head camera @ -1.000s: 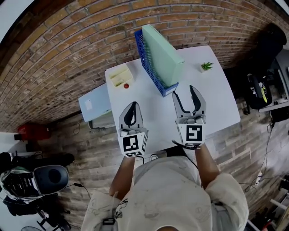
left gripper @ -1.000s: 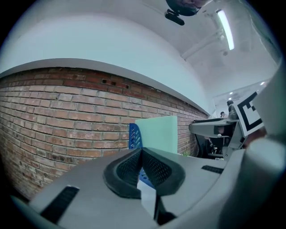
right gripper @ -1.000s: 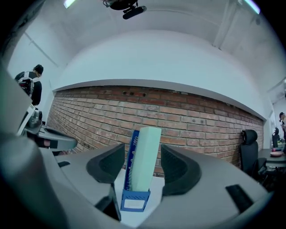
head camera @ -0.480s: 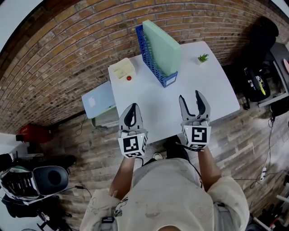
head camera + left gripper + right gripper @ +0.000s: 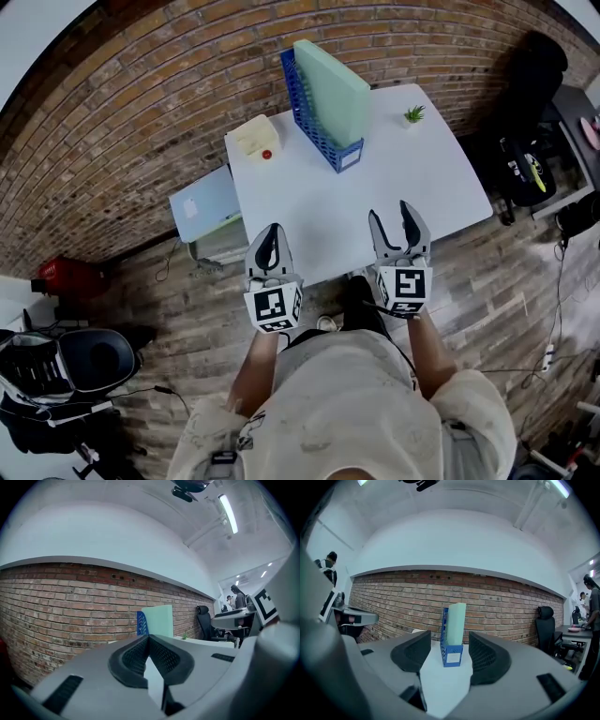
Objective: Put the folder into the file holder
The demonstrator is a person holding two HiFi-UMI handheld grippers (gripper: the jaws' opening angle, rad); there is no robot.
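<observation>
We see the green folder (image 5: pixel 330 80) standing on edge inside the blue holder (image 5: pixel 302 103), its long axis running along the holder toward the labelled end; the white label (image 5: pixel 350 160) is too small to read. Bare table (image 5: pixel 394 187) lies open between the holder and both grippers. The left gripper (image 5: pixel 272 230) has its jaws pressed together on nothing, and the right gripper (image 5: pixel 390 214) has its jaws wide apart, empty.
</observation>
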